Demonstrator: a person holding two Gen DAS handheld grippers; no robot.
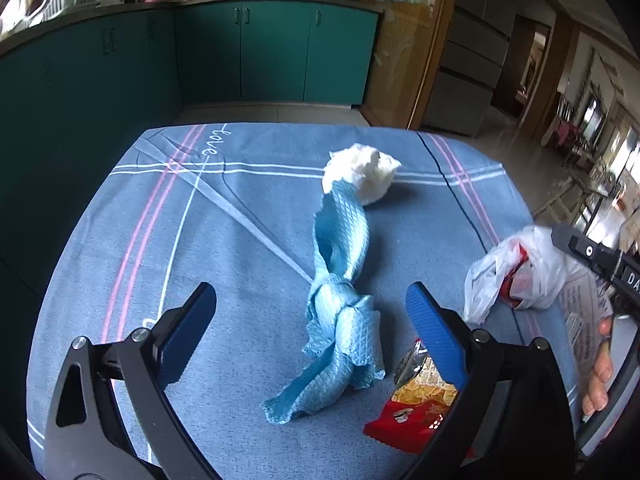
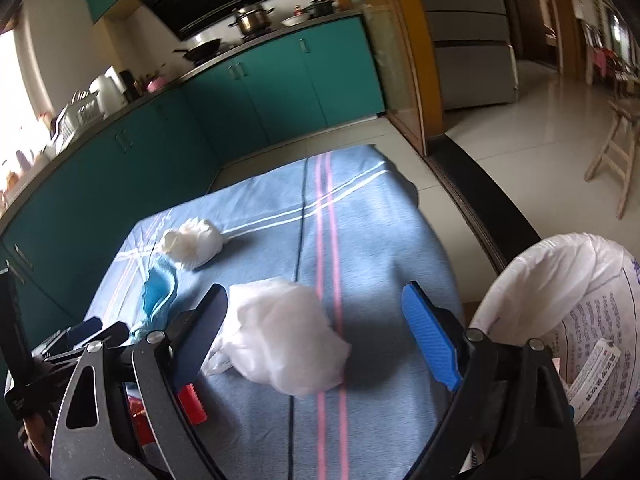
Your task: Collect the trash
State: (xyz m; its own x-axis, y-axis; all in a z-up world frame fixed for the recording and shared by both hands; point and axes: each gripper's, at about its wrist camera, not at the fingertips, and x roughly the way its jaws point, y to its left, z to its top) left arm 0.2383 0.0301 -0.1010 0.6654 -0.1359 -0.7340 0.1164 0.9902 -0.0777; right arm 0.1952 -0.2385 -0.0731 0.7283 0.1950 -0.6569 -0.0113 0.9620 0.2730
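Note:
My left gripper (image 1: 310,296) hangs open over the table, its fingers either side of a twisted blue cloth (image 1: 340,300) without touching it. A crumpled white tissue (image 1: 362,174) lies at the cloth's far end. Under the right finger lies a red snack wrapper (image 1: 412,408). My right gripper (image 2: 316,292) is open too. A white plastic bag (image 2: 284,336) sits between its fingers and is not pinched. The same bag (image 1: 516,276) shows something red inside. The tissue (image 2: 194,244) and the blue cloth (image 2: 158,292) lie further left.
A blue striped tablecloth (image 1: 160,240) covers the table. A bin with a white printed liner (image 2: 560,280) stands off the table's right edge. Fingers of a hand (image 1: 600,372) show beside it. Teal cabinets (image 1: 240,52) run behind, and a wooden stool (image 2: 616,152) stands on the tiled floor.

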